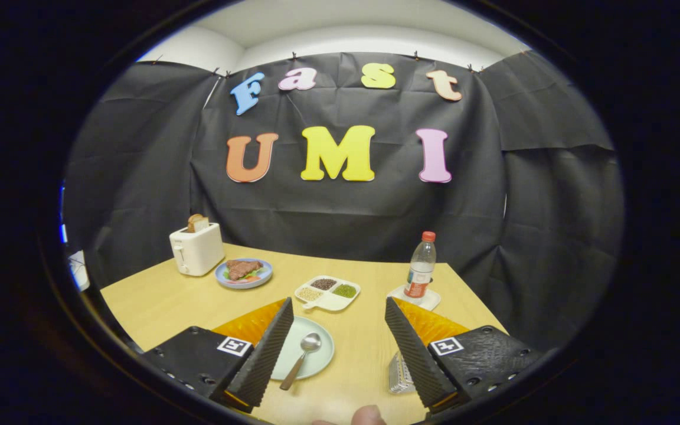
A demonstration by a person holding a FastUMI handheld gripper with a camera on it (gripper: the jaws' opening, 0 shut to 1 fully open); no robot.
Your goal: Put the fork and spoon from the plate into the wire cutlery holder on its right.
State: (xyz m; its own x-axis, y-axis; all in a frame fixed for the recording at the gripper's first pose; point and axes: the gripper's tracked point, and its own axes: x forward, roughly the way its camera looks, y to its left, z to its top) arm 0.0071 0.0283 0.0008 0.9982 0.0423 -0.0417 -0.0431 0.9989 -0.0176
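Between the wide-apart jaws, spoon [303,355] on plate [322,354], holder [400,374] alongside

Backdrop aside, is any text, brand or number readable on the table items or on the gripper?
Bottle label: print too small to read.
Gripper, open, the spoon lying between its fingers untouched: a square coded marker behind each finger, no words.
Toaster, plate: no text visible.

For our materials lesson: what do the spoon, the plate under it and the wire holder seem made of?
Spoon: likely polished metal, since its bowl glints.
Plate: pale green with a smooth sheen, ceramic or plastic, unclear.
Wire holder: silvery metal wire, partly hidden behind a finger of the open gripper.
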